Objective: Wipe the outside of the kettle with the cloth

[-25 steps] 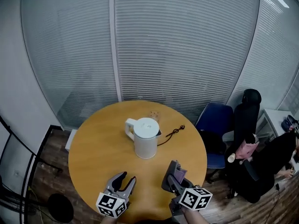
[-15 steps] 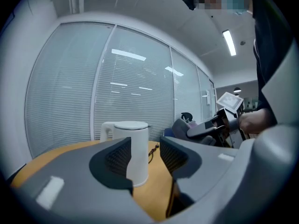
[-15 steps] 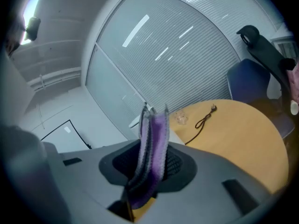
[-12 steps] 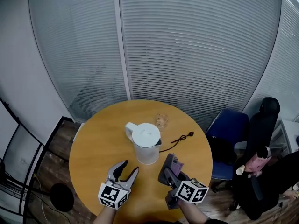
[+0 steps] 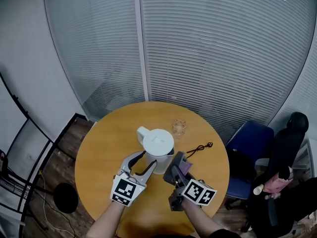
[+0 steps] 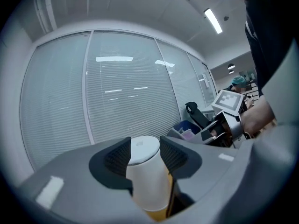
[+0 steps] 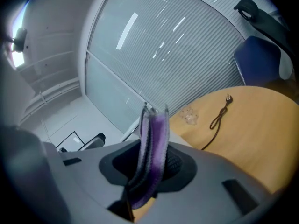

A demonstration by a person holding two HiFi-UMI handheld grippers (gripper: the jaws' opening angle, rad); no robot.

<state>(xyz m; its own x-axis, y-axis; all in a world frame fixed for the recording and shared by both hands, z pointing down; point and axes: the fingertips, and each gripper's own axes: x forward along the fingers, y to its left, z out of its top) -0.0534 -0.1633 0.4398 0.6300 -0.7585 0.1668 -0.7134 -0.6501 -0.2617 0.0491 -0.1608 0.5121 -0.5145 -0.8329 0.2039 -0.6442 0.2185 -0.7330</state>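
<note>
Now my left claw (image 5: 147, 158) gapes wide, close to the kettle (image 5: 158, 144) mid-desk (image 5: 104, 152). My right claw (image 5: 174, 165) is clenched on the purple cloth (image 7: 154, 143).

Round wooden table (image 5: 99, 148), centre of frame. Glazed partition wall (image 5: 213, 58) with horizontal blinds, upper half, split by a white mullion (image 5: 142, 43). Blue chair (image 5: 253, 142) and black chair (image 5: 290, 133), lower right. Wood-plank floor (image 5: 57, 162), lower left (dark). Ceiling strip light (image 6: 212, 21), lit.
</note>
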